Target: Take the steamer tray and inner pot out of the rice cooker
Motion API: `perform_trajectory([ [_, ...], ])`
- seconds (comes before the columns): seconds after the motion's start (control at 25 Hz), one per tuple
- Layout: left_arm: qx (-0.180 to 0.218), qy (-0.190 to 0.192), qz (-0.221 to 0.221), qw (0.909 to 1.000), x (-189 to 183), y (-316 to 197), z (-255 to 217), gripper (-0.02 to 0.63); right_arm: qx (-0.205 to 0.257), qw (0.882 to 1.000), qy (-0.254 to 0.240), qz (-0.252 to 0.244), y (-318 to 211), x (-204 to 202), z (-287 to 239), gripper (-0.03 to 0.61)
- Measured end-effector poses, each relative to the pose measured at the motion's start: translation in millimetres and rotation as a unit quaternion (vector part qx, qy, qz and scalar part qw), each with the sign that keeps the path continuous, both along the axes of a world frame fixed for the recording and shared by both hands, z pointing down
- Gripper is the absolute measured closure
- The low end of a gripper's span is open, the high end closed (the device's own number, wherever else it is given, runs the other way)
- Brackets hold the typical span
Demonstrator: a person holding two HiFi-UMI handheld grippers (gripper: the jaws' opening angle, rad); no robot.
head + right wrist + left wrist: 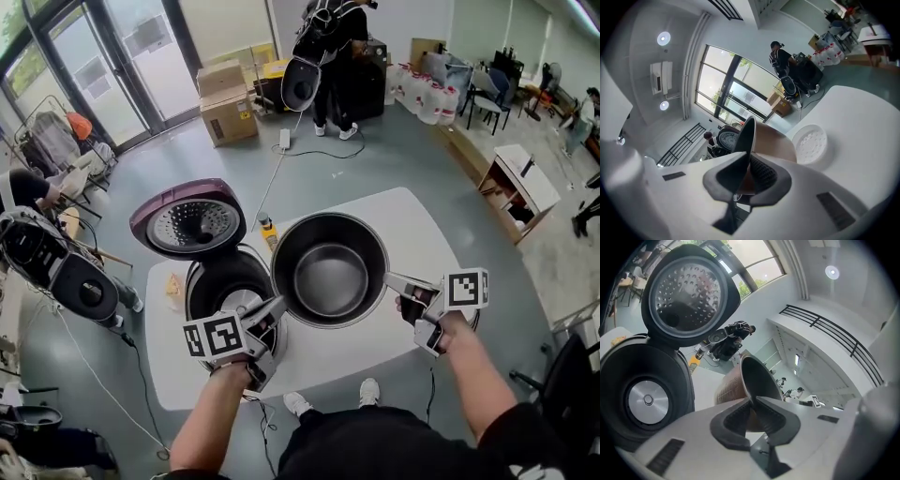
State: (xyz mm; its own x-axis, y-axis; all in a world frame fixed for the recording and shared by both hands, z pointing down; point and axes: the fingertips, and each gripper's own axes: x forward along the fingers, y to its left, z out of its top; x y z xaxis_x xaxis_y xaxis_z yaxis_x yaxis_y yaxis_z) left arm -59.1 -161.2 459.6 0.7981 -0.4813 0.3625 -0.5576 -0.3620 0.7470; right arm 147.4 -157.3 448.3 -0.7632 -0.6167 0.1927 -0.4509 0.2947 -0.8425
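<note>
The left gripper (278,306) is clamped tight on one side of the rim of the dark, round metal inner pot (330,272). The right gripper (393,280) pinches the opposite rim, so the pot is held between them over the white rounded table (412,220). Just left of the left gripper stands the open, purple-lidded rice cooker (223,281), its heating plate showing. Beyond the right gripper a white perforated round steamer tray (809,143) lies on the table.
</note>
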Motion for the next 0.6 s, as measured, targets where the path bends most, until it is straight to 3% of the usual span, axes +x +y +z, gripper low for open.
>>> perform_trajectory([
  [0.32,-0.019,0.0,-0.008,0.9998,44,10,26,0.577,-0.006,1.0,-0.003,-0.014,7,41,28,0.557],
  [0.48,-0.036,-0.002,-0.023,0.9991,51,15,50,0.578,-0.035,0.999,-0.011,-0.016,13,47,53,0.557],
  [0.6,-0.056,-0.002,-0.03,0.998,57,25,71,0.58,-0.065,0.998,0.013,-0.009,19,60,79,0.558],
])
